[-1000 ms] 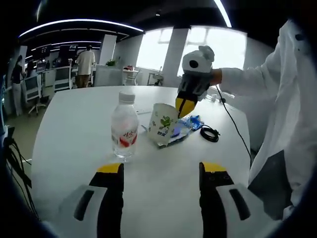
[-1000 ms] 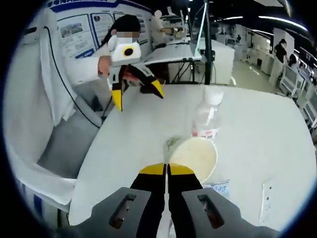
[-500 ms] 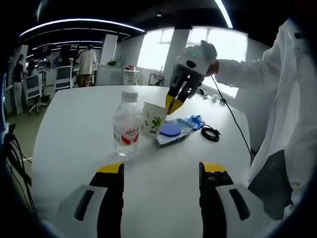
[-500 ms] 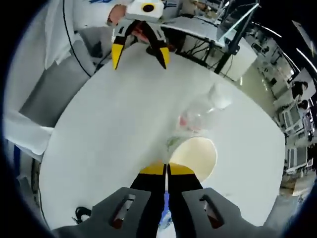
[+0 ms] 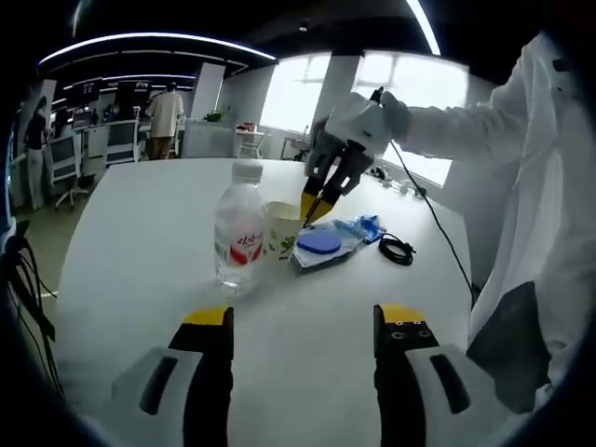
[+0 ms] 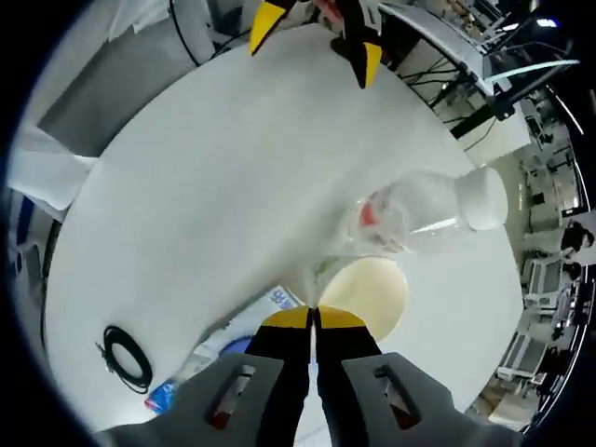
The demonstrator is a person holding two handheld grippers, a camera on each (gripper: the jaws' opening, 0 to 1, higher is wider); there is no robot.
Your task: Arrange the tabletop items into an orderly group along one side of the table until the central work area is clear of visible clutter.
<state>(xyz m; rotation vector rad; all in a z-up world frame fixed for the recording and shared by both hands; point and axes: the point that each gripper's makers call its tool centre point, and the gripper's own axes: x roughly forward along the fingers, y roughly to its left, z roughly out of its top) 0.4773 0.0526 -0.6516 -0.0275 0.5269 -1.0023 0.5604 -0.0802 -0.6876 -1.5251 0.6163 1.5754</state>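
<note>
The right gripper [image 6: 312,321] is clamped on the paper cup's [image 5: 282,229] rim; the left gripper [image 5: 303,321] is apart, empty. The cup touches the water bottle [image 5: 239,240] at 9 o'clock, and a harder nudge could topple it.

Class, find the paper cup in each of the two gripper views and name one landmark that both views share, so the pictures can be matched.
Left gripper view: the paper cup stands just left of centre on the table, the right gripper pinching its rim.
Right gripper view: the paper cup is seen from above, low and right of centre, beside the closed jaws.
Shared landmark: the water bottle next to the cup.
</note>
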